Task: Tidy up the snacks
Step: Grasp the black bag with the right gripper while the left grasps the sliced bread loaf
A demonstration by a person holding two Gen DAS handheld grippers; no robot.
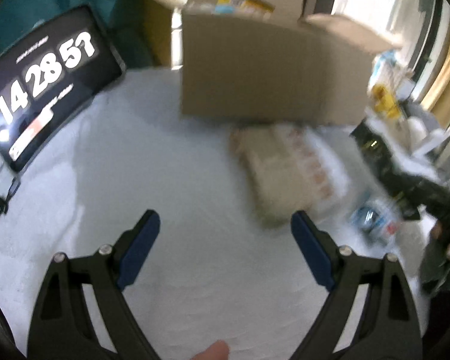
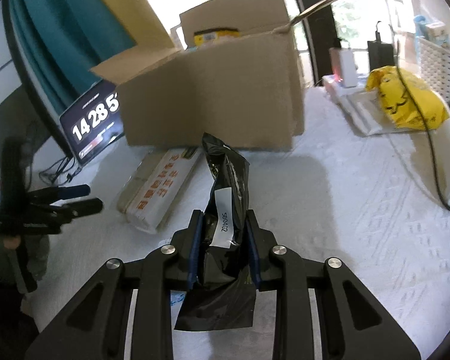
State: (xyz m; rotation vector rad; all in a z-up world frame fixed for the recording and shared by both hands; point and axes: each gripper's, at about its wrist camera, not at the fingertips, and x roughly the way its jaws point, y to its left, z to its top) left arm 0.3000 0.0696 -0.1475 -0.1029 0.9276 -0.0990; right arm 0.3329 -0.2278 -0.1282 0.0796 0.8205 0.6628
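Note:
My right gripper (image 2: pixel 223 220) is shut on a black snack bag (image 2: pixel 228 186) with a white label, and holds it tilted above the white tablecloth. In the left wrist view the same black bag (image 1: pixel 384 162) shows blurred at the right. A beige snack pack (image 2: pixel 162 189) with orange print lies flat in front of an open cardboard box (image 2: pixel 213 99) that has yellow packets inside. My left gripper (image 1: pixel 225 222) hangs open over the bare cloth, with the beige pack (image 1: pixel 282 174) just ahead to its right and nothing between its fingers. The left gripper (image 2: pixel 93 198) also appears left of the pack.
A tablet (image 1: pixel 45 84) showing a clock leans at the back left, with cables beside it. A yellow plastic bag (image 2: pixel 405 99) and white boxes sit at the back right. A black cable (image 2: pixel 429 138) runs across the cloth there. A small blue-white packet (image 1: pixel 372 219) lies under the black bag.

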